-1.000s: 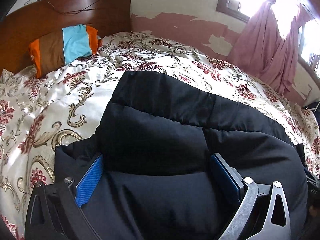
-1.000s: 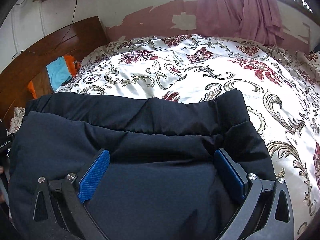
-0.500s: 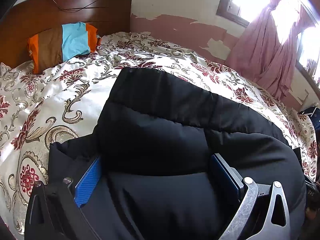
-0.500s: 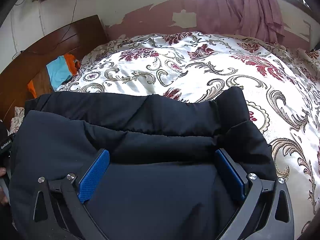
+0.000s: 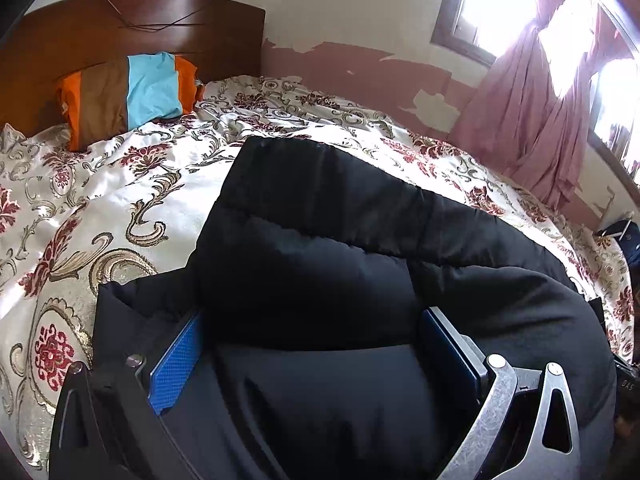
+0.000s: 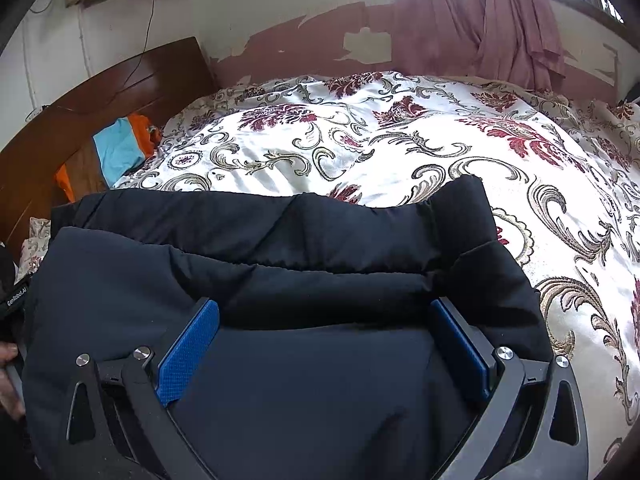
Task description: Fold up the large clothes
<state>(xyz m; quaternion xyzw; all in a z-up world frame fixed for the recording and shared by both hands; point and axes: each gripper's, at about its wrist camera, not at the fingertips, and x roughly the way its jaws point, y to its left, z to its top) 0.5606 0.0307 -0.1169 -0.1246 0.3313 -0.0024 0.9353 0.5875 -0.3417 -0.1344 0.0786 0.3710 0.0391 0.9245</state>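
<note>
A large black padded jacket lies on the floral bedspread, and it also shows in the right wrist view. My left gripper has its jaws spread wide, with a thick fold of the jacket filling the gap between the blue pads. My right gripper is likewise spread wide around a thick roll of the jacket, blue pads on either side. The fingertips of both grippers are buried in the fabric.
A striped orange, brown and blue pillow leans on the wooden headboard. Pink curtains hang at the window by the far wall. The bedspread stretches beyond the jacket.
Both grippers have moved forward over the bed with the jacket; the jacket's far edge has travelled further across the bedspread toward the wall. The jaws are as wide as before.
</note>
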